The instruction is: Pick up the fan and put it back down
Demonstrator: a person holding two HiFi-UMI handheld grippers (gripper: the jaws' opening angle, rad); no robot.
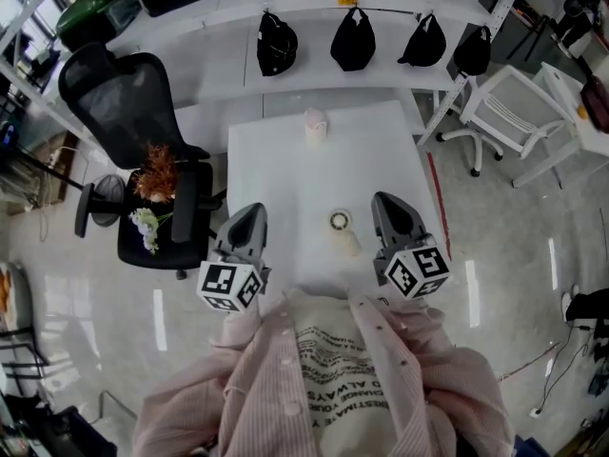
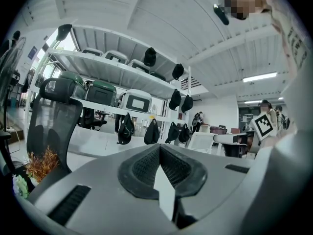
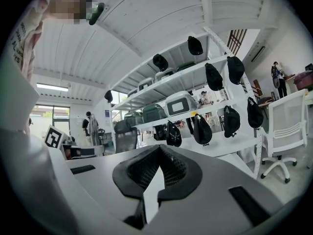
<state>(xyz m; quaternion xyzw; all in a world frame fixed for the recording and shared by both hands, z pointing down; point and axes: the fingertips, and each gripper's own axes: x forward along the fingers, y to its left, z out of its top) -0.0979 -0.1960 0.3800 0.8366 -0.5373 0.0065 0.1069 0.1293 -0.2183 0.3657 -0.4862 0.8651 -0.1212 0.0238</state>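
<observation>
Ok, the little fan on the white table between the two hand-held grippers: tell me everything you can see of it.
The fan is small, cream-white and plastic-looking: a round ringed head with a dark centre and a pale rounded body pointing toward the person. It rests on the table near the person's edge, between the left hand-held gripper and the right hand-held gripper, closer to the right. Neither touches it; both are shut. Blades and buttons are too small to make out.
</observation>
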